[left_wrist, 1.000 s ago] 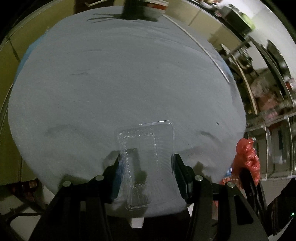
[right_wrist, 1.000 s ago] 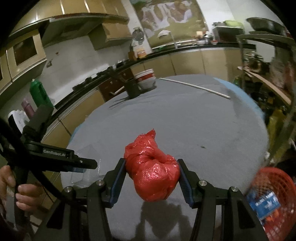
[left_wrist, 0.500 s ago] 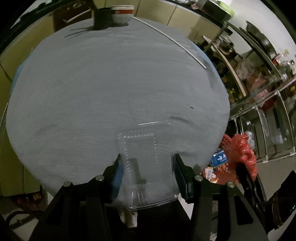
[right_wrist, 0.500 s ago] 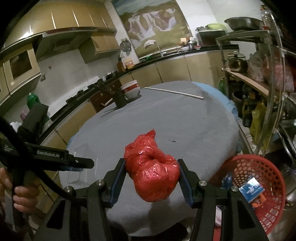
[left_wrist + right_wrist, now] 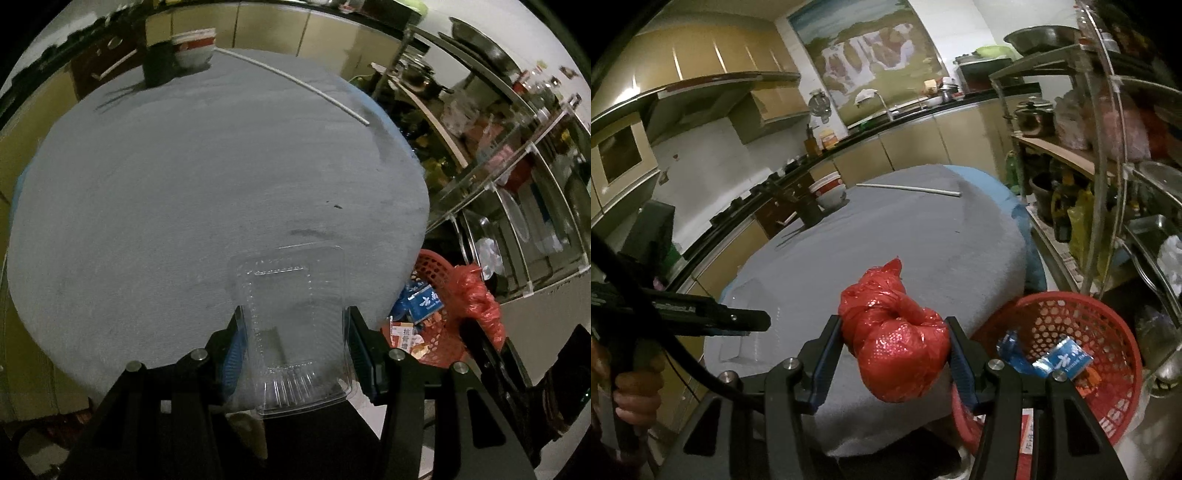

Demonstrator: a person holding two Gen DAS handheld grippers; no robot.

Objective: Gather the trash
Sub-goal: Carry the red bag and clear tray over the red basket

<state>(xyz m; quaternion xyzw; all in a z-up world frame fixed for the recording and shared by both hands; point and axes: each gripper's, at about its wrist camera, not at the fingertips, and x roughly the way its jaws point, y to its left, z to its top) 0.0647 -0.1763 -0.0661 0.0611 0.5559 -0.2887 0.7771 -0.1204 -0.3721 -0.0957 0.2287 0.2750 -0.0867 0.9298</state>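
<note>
- The red bag (image 5: 895, 347) sits pinched between the pads of the right claw (image 5: 894, 354), lifted clear of the table (image 5: 923, 240); against a second ago the red basket (image 5: 1067, 354) has come much further into the right wrist view, now low and just right of the bag; I judge the drop is close but not yet made, since the bag hangs over the table's edge rather than over the basket's mouth.
- The clear tray (image 5: 295, 325) is clamped by its long sides in the left claw (image 5: 293, 343); neither grip has altered over the second; in the left wrist view the table has slid leftward and the basket (image 5: 436, 280) now shows to the right with wrappers inside, so both loads are heading the same way.
- In that view the bag (image 5: 476, 295) hangs right by the basket; the two claws are converging on one mouth, and I judge they may crowd each other.
- Far across the table, well apart: a bowl (image 5: 194, 46), a dark cup (image 5: 159, 66), a white rod (image 5: 295, 81).
- A wire rack (image 5: 1108, 184) stands just behind the basket; a wide swing could clip it.
</note>
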